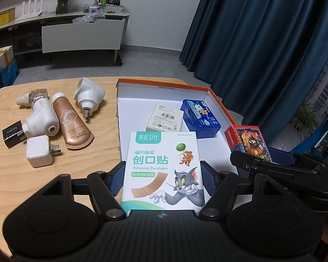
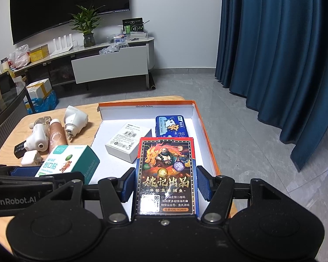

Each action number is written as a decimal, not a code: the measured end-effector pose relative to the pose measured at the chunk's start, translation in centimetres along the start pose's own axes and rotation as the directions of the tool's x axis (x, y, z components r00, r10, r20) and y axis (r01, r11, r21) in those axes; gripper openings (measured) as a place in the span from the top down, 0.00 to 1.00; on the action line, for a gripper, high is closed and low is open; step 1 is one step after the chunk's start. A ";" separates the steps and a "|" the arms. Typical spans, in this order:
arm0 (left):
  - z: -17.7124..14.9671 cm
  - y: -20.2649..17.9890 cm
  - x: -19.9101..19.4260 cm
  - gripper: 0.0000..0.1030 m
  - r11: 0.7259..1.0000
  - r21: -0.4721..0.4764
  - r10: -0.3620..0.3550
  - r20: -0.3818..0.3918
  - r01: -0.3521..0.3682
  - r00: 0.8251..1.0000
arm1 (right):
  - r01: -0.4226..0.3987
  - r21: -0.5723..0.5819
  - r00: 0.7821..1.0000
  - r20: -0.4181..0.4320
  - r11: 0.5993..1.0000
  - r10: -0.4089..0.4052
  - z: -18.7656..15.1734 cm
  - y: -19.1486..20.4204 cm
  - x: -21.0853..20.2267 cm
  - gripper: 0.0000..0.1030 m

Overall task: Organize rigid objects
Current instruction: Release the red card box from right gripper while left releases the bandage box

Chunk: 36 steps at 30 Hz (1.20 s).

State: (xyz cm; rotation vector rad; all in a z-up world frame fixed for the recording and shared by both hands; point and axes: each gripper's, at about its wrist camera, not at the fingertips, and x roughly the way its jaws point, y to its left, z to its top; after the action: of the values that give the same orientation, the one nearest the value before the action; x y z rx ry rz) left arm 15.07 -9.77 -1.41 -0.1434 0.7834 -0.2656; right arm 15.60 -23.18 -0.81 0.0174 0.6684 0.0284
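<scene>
**Two boxes held above an open tray**

A box of adhesive bandages [image 1: 163,170] is clamped between the blue pads of the left gripper [image 1: 163,180], held over the near-left edge of the orange-rimmed white tray [image 1: 216,100]. A card deck box [image 2: 166,174] (printed with a dragon and a bearded figure) is gripped in the same way by the right gripper [image 2: 166,185], above the near part of the tray. Both boxes are held face up, their long sides pointing away from the cameras.

Inside the tray, a white carton [image 1: 165,120] and a blue tin [image 1: 200,119] are seen lying side by side near the far wall, just apart.

On the wooden table [image 1: 15,185] to the left of the tray a cluster is laid out: a white plug adapter [image 1: 88,97], a hand cream tube [image 1: 73,123], a white handheld device [image 1: 40,118], a small white charger [image 1: 40,150] and a black box [image 1: 12,134]. The tube and the handheld device are touching.
</scene>
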 end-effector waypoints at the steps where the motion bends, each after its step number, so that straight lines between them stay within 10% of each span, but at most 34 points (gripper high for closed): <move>1: 0.0 0.0 0.0 0.31 1.000 0.000 0.000 0.000 0.000 1.000 | 0.000 0.000 1.000 0.000 1.000 0.000 0.0 0.0 0.0 0.31; 36: -0.1 -0.1 0.7 0.31 1.000 0.007 0.003 -0.018 -0.003 1.000 | 0.006 -0.015 1.000 -0.018 1.000 -0.006 0.1 -0.2 1.1 0.31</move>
State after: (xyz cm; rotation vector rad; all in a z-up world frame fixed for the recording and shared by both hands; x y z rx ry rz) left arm 15.48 -10.05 -1.96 -0.1330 0.8000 -0.2670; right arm 16.53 -23.34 -1.38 0.0006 0.6865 0.0281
